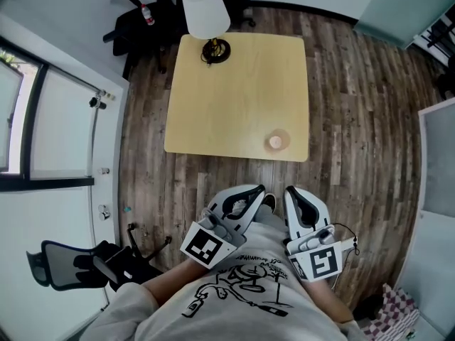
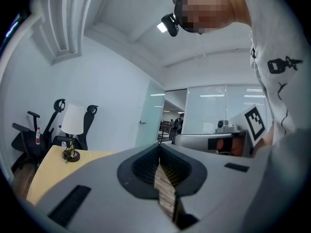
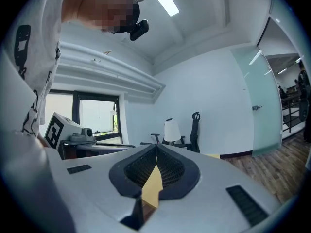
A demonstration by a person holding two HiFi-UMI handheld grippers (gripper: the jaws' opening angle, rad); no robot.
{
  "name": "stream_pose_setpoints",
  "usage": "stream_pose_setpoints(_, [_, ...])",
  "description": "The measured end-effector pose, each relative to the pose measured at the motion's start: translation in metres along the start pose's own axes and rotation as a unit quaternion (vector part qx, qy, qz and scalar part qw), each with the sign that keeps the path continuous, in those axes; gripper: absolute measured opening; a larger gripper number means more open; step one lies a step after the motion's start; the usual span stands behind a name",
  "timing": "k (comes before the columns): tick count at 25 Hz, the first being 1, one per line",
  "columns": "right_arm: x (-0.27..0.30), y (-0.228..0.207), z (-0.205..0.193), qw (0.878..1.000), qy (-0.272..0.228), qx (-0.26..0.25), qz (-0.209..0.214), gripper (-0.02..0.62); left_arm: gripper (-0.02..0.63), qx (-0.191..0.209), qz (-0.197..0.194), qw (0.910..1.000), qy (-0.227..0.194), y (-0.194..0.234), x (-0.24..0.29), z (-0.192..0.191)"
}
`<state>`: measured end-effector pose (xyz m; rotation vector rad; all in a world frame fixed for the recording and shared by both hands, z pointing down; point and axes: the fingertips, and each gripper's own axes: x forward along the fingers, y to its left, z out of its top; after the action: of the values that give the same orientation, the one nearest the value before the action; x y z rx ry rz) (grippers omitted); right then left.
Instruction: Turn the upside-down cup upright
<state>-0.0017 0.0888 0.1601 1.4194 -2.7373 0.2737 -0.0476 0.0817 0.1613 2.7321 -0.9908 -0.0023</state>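
- Resting by the near right corner of the desk point(image 1: 234, 98), the cup point(image 1: 276, 141) sat well ahead of both claws, touching neither.
- The left claw point(image 1: 257, 189) hung short of the desk's edge, jaws together on nothing.
- The right claw point(image 1: 291, 192) was likewise closed and empty.

- Head view looks steeply down from above the person's chest, with the table point(image 1: 234, 98) well apart at 12 o'clock
- Left gripper view rides the left gripper point(image 2: 159, 149) and faces level, the lamp point(image 2: 73, 119) far off at 9 o'clock
- Right gripper view rides the right gripper point(image 3: 156, 152), the lamp at 12 o'clock
- All three share the lamp (both gripper views also catch the person overhead)
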Motion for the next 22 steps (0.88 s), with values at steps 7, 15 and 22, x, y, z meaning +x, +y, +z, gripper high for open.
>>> stream_pose_setpoints(7, [0.007,-0.028,-0.007,0.999,0.015,-0.017,0.024,0.023,0.011,0.007,0.000,0.9999,0.013,0.000,0.024,-0.011])
stream_pose_setpoints(15, [0.021,-0.062,-0.038,0.999,0.029,-0.024,0.038,0.023,0.011,0.017,-0.002,0.9992,0.037,0.016,0.049,-0.044])
stream_pose_setpoints(22, [0.032,-0.077,-0.073,0.998,0.040,-0.018,0.046,0.023,0.011,0.010,-0.016,0.9983,0.056,0.023,0.067,-0.078])
